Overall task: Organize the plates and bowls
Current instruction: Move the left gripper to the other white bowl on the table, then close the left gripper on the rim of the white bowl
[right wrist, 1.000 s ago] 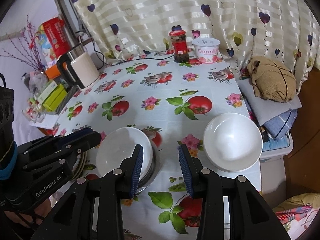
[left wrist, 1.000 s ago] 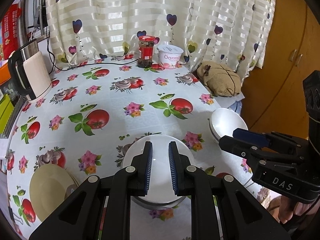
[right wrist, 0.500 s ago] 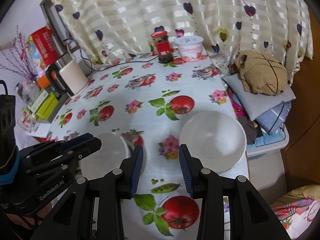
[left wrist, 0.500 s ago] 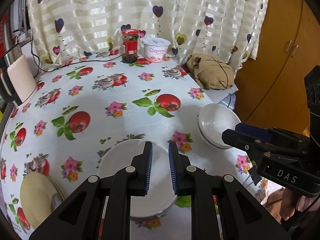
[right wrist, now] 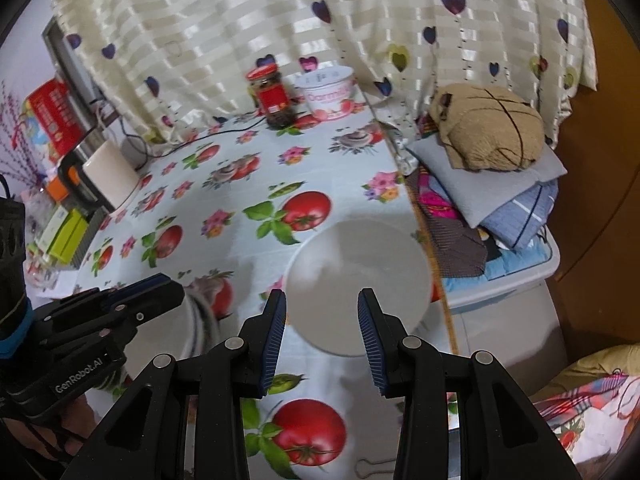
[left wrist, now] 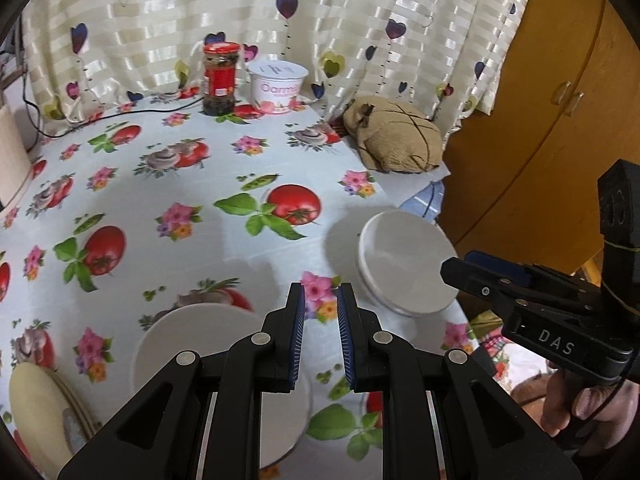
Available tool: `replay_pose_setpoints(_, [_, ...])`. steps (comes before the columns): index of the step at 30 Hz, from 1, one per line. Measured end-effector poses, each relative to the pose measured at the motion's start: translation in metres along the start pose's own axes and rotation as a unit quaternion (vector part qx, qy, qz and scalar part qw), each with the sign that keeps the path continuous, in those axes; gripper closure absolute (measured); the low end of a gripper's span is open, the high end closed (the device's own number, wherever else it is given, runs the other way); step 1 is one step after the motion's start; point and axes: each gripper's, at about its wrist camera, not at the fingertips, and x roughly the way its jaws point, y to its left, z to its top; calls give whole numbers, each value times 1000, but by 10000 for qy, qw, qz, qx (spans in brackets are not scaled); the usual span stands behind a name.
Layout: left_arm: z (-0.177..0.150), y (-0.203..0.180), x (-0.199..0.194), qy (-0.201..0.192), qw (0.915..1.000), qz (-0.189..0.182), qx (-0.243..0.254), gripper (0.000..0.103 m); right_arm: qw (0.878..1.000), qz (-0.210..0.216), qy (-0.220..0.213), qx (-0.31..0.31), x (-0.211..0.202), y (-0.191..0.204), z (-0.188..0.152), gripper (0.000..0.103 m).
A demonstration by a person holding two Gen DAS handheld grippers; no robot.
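Since a second earlier, both claws had swung rightward: the left claw (left wrist: 319,332), narrowly parted and empty, had left the round white plate (left wrist: 192,340) behind at its lower left, while the right claw (right wrist: 321,336), wide open, now framed the white ceramic bowl (right wrist: 358,276) near the flowered surface (left wrist: 168,184) edge.

A white bowl (right wrist: 360,280) sits upright in mid-frame, at the counter's right edge. Another white bowl (left wrist: 192,340) sits lower left. Cream plates (left wrist: 36,412) lie stacked at the far lower left.
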Motion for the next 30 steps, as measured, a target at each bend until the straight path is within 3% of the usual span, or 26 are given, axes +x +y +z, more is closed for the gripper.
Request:
replay_pose_setpoints(13, [12,-18,39,341,9985,-401,-157,86,9988,-283,46,408,10,-43,0,66])
replay_pose_setpoints(30, [15,-18,76,628,9963,-463,-359,86,9974,-342,197,598,34,-65,-4,68])
